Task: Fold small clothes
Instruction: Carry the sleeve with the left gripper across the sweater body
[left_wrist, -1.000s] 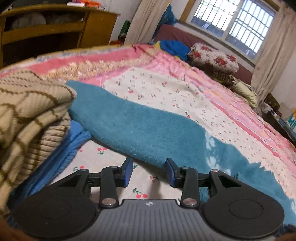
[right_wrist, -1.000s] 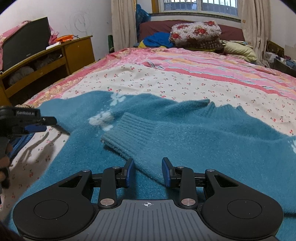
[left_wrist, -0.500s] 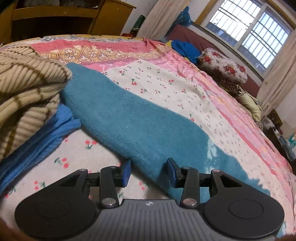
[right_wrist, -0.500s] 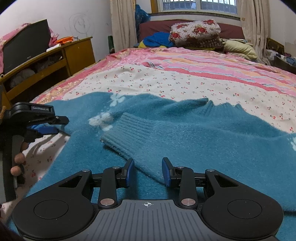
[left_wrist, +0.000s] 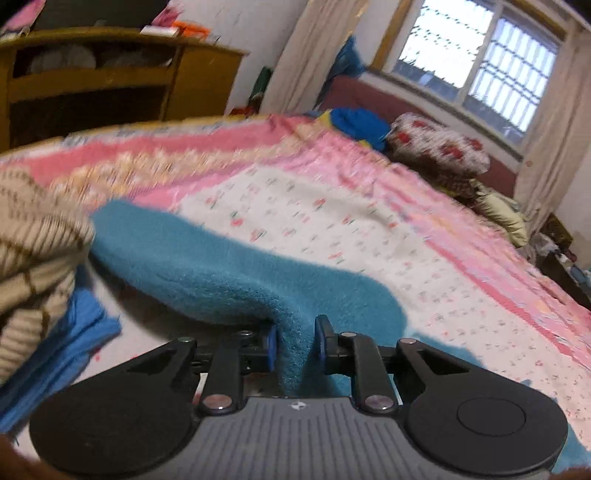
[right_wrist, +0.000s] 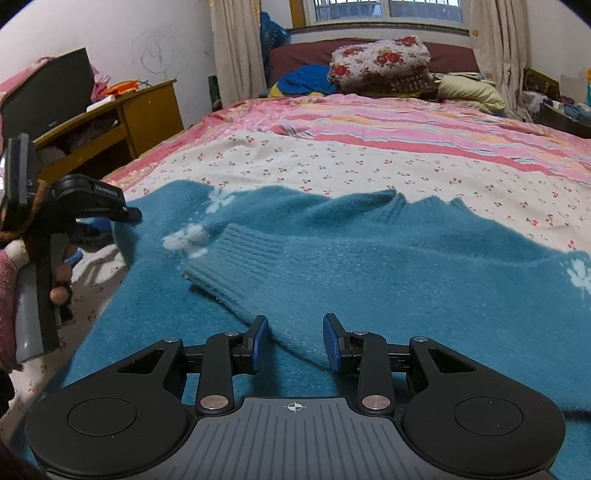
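Note:
A teal fuzzy sweater (right_wrist: 369, 266) with white flower marks lies spread on the bed. One sleeve with a ribbed cuff (right_wrist: 236, 254) is folded across its body. My left gripper (left_wrist: 294, 343) is shut on the sweater's left edge (left_wrist: 221, 273) and lifts it off the sheet; it also shows in the right wrist view (right_wrist: 122, 214) at the far left. My right gripper (right_wrist: 294, 341) is open, low over the folded sleeve, with the sleeve between its fingers.
A beige striped knit (left_wrist: 33, 243) lies on a blue garment (left_wrist: 62, 343) at the left. The cherry-print and pink striped bedspread (right_wrist: 369, 162) reaches to pillows (right_wrist: 380, 62) at the headboard. A wooden cabinet (right_wrist: 140, 110) stands left of the bed.
My left gripper has closed on the sweater's edge and raised it, bunching the fabric between its fingers. The right gripper has not moved.

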